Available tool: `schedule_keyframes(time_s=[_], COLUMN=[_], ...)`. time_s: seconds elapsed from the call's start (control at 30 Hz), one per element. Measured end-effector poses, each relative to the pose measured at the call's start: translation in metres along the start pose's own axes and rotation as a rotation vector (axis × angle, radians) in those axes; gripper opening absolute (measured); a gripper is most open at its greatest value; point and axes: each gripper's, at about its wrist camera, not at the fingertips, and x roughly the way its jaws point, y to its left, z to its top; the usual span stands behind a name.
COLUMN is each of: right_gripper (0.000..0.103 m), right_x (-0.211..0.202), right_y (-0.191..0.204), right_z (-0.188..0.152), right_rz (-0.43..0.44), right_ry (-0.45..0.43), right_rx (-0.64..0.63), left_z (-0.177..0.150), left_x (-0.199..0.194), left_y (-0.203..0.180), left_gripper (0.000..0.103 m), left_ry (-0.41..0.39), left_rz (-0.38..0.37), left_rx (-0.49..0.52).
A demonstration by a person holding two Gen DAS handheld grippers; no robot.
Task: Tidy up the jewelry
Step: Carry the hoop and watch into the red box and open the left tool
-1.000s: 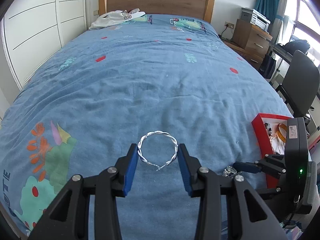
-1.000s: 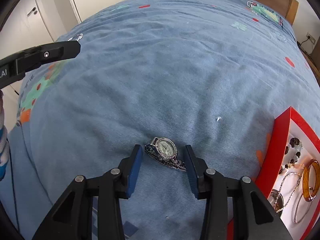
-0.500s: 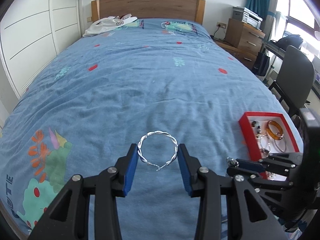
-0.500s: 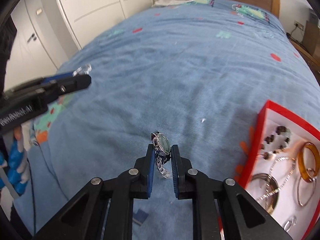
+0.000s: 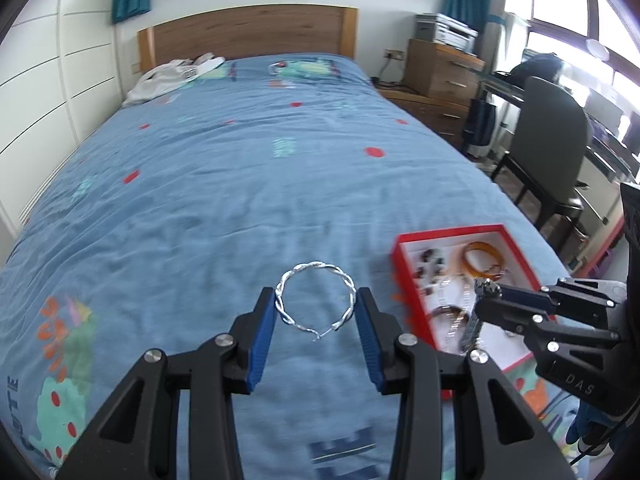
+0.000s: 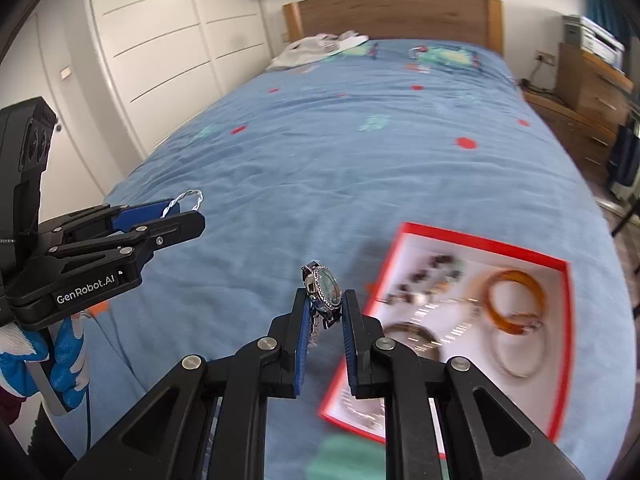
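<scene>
My left gripper [image 5: 316,299] is shut on a twisted silver bangle [image 5: 314,266], held off the blue bedspread between its blue pads. In the right wrist view the same gripper [image 6: 188,210] and bangle [image 6: 187,196] show at the left. My right gripper [image 6: 325,300] is shut on a silver wristwatch [image 6: 326,283], dial upright, with its band hanging between the fingers. It hovers beside the near left edge of a red-rimmed white tray [image 6: 480,242]. In the left wrist view the watch [image 5: 486,289] hangs over that tray [image 5: 448,235].
The tray holds an amber bangle [image 6: 514,296], dark beads [image 6: 430,270], a chain and thin metal bangles. A gloved hand [image 6: 60,360] grips the left tool. White clothes [image 5: 172,74] lie by the wooden headboard [image 5: 248,30]. A chair [image 5: 548,152] and dresser [image 5: 440,68] stand right of the bed.
The right gripper closed on the watch and lifted it off the bedspread toward the tray. The left gripper rose and shifted toward the tray too, still holding the bangle.
</scene>
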Motion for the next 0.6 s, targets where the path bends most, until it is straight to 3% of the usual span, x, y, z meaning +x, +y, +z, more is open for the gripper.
schedule_keyframes(time_s=[0.33,0.6], right_gripper=[0.016,0.016], right_x=[-0.039,-0.029], right_y=[-0.082,-0.123], right_z=[-0.026,-0.046], right_rz=[-0.1,-0.121], right_ry=[-0.013,0.017], right_rx=[0.102,0.156], left_z=[0.007,0.001], left_x=[0.022,0.062], left_y=[-0.079,-0.129], left_gripper=[0.038,0.038], left_ry=[0.024,0.083], left_rz=[-0.092,-0.134], left_rx=[0.088,0.146])
